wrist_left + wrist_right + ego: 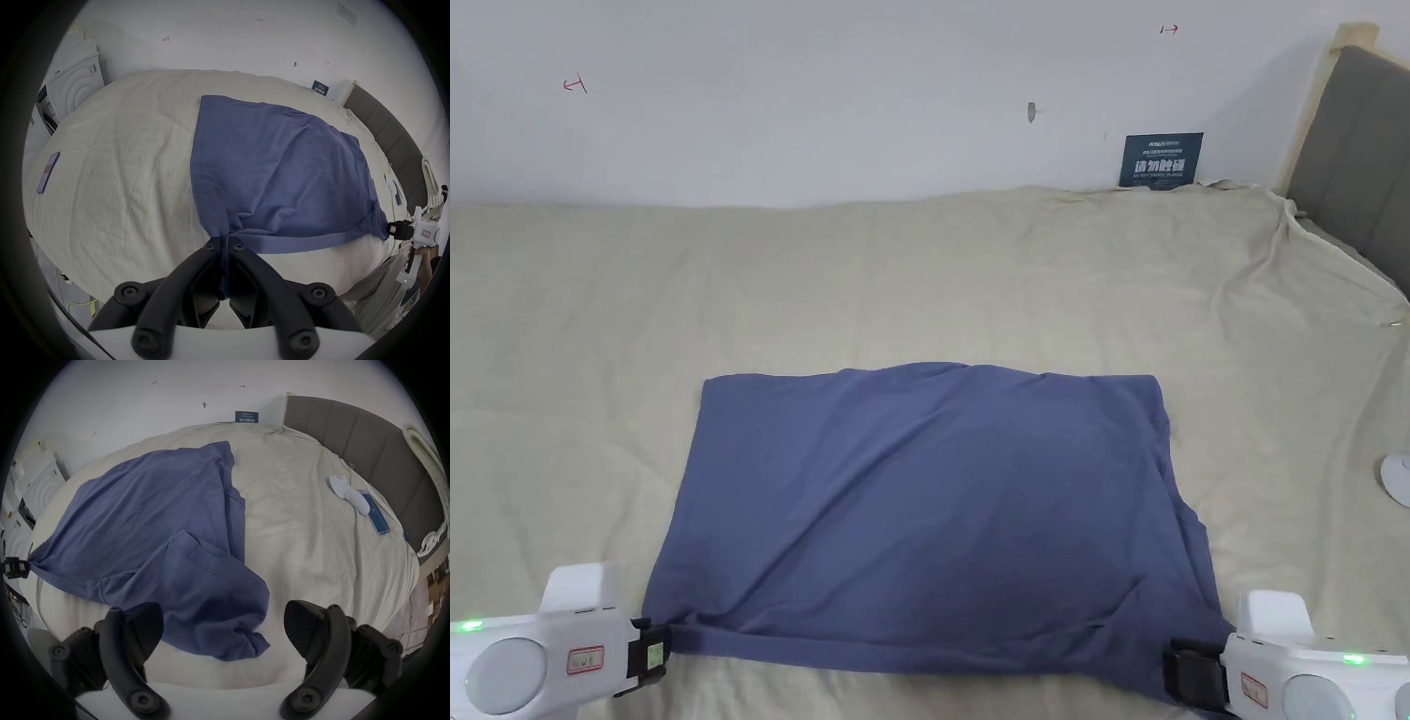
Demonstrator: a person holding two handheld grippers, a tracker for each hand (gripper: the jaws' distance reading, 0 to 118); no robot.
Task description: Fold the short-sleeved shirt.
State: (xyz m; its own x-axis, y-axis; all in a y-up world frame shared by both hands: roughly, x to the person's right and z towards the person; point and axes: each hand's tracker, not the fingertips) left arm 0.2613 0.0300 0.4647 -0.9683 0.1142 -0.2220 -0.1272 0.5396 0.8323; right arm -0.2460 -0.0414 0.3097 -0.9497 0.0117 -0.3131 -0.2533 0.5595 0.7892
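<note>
A blue short-sleeved shirt [928, 506] lies spread on the beige bed sheet [919, 281], folded into a rough rectangle. My left gripper [658, 649] is at its near left corner. In the left gripper view the jaws [225, 243] are shut on a bunched piece of the blue fabric [267, 170]. My right gripper [1179, 675] sits at the near right corner. In the right gripper view it [222, 625] stands wide open, and the crumpled shirt corner [219, 615] lies loose on the sheet between the two jaws. The shirt's near hem runs taut toward the left gripper [17, 567].
A grey padded headboard [1359, 141] stands at the right. A dark sign [1161, 159] leans on the white wall. A white device [348, 494] and a phone [376, 516] lie at the bed's right side; another phone [48, 171] lies at its left.
</note>
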